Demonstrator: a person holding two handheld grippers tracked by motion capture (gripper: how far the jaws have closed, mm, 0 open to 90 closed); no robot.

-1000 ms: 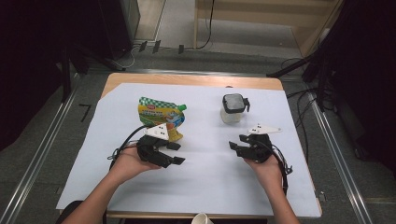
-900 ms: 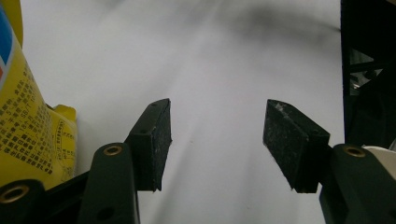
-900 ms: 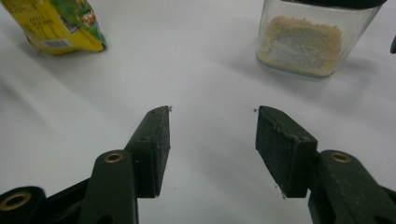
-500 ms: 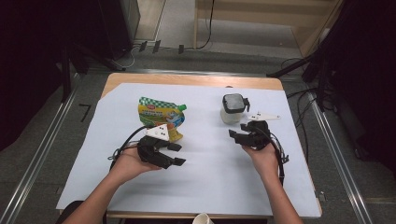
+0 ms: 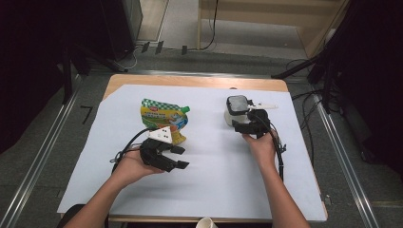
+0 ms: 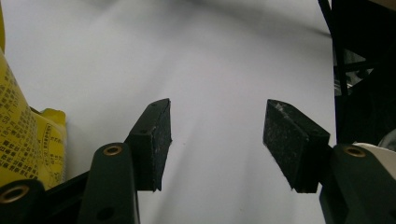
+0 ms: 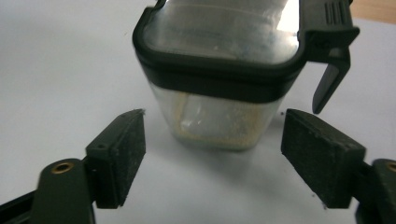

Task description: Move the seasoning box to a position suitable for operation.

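Note:
A clear jar with a black clip lid stands upright on the white sheet at the back right. My right gripper sits just in front of it, open. Its jaws have just been opening, and the pads stand apart on either side, short of the jar's base. A yellow and green pouch lies flat left of centre. My left gripper rests near its front edge, open on nothing, jaws pointing right. In the left gripper view the pouch lies left of the open gripper.
White paper covers most of the wooden table. A white cup rim pokes in at the table's front edge. Cables trail from both grippers, and metal rails run along the floor on both sides.
My right gripper has moved away from the person up to the jar, and its jaws have spread wider. The left gripper and pouch have stayed where they were.

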